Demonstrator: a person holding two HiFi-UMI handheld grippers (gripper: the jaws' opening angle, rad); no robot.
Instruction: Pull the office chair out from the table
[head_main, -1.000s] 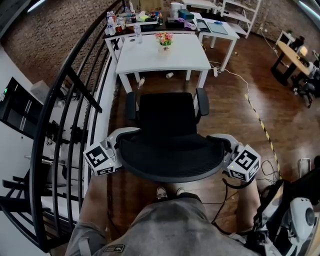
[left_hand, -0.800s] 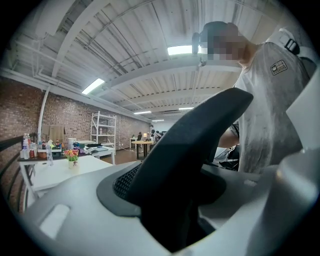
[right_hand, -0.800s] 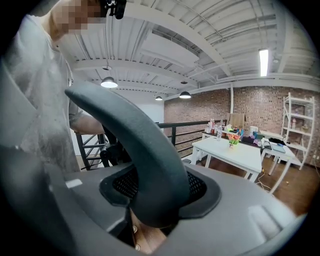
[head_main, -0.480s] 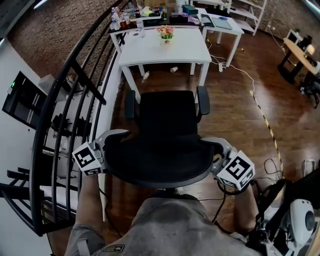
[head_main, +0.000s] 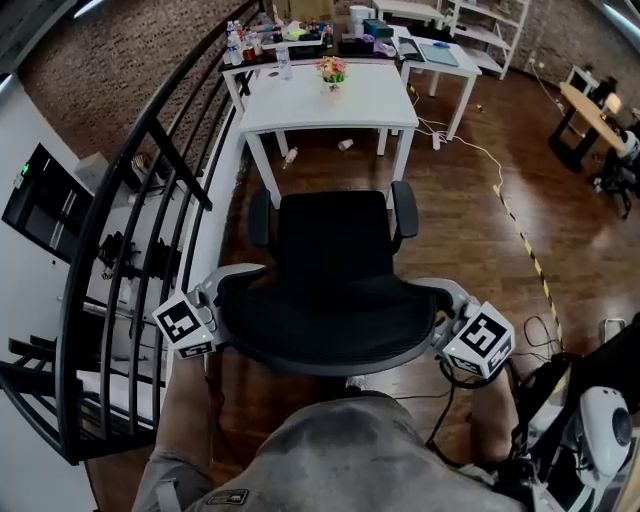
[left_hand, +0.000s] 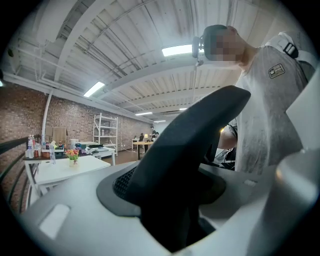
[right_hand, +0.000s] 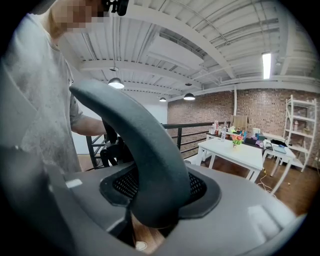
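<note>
Your left gripper (head_main: 228, 290) and right gripper (head_main: 440, 303) both have their jaws closed on the chair's (head_main: 335, 250) backrest rim. The chair stands clear of the table (head_main: 330, 105), facing it. A railing (head_main: 178, 165) runs close on its left, and striped tape (head_main: 527, 257) lies to its right.

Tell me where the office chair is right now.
In the head view the office chair is at centre, clear of the white table beyond it, its backrest clamped by the left gripper and right gripper.

chair (head_main: 335, 255) blk mesh | table (head_main: 365, 100) wht | floor (head_main: 460, 230) brn wood
</note>
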